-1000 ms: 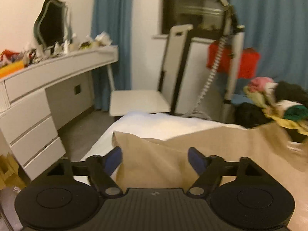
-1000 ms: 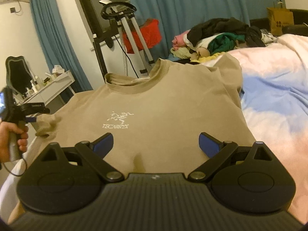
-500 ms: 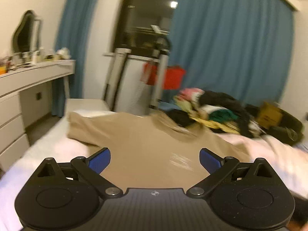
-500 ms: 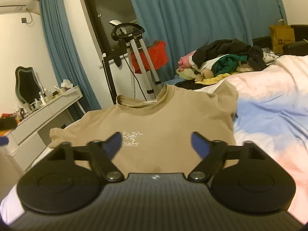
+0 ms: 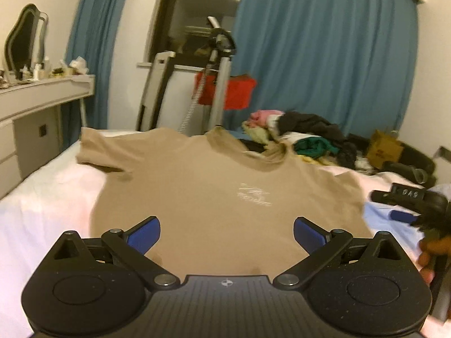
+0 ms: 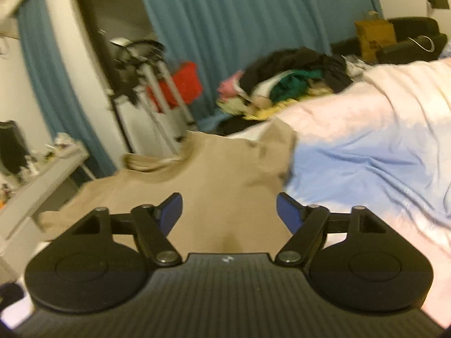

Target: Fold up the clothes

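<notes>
left gripper (image 5: 227, 235) hangs over the near end of a tan tee (image 5: 214, 191), blue pads spread wide with nothing between them. tee lies flat on the bed (image 5: 42, 197), print side up, collar at the far end, one sleeve out to the left. behind the collar there's a clothes pile (image 5: 304, 132), a steamer (image 5: 217, 84) with something red on it, and blue curtains (image 5: 324, 56). dresser (image 5: 36, 101) with a mirror (image 5: 25, 39) sits far left. at the right edge a hand (image 5: 431, 250) grips the right gripper (image 5: 406, 200), blurry, can't tell how its fingers stand.
</notes>
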`<state>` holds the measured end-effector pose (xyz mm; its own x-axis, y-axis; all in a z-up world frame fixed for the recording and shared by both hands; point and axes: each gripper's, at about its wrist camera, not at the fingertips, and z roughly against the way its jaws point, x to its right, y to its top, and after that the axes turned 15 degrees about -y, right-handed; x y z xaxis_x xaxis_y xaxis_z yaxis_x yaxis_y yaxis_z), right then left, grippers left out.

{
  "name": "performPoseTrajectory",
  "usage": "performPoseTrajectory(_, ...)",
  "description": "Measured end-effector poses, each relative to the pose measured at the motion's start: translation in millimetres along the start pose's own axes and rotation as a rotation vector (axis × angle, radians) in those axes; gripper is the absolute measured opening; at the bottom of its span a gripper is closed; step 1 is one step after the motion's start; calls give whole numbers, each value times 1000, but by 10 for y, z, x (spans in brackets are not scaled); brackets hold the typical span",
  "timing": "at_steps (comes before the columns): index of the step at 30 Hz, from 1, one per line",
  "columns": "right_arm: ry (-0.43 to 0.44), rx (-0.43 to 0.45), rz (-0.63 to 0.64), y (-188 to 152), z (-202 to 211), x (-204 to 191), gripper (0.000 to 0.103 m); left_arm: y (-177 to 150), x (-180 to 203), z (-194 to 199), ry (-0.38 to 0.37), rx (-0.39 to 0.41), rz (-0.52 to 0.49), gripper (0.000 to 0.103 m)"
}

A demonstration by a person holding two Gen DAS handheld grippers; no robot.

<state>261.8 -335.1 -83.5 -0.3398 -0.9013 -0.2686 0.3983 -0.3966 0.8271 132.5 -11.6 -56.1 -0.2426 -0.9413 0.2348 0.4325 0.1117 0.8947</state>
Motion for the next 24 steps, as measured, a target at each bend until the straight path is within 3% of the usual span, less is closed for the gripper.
performPoseTrajectory(3,-61,-27,-17,116,-406,46,73,78,-99,-7,-62,51,41,102)
performPoseTrajectory(7,-142,-29,34,207,-907,-34,73,71,-294,-188,-69,56,85,103)
performPoseTrajectory(9,-183,-28,64,248,-1153,-81,64,65,-393,-282,-70,57,106,103)
performPoseTrajectory(13,-214,-21,131,234,-1328,-280,20,53,-590,-469,-71,59,149,102)
performPoseTrajectory(15,-241,56,277,183,-1273,-592,16,47,-689,-563,-72,60,171,102)
performPoseTrajectory(20,-127,151,654,-164,-1144,-1422,11,15,-890,-645,-42,56,260,102)
performPoseTrajectory(24,43,133,863,-493,-1017,-1866,7,16,-911,-589,-35,60,284,102)
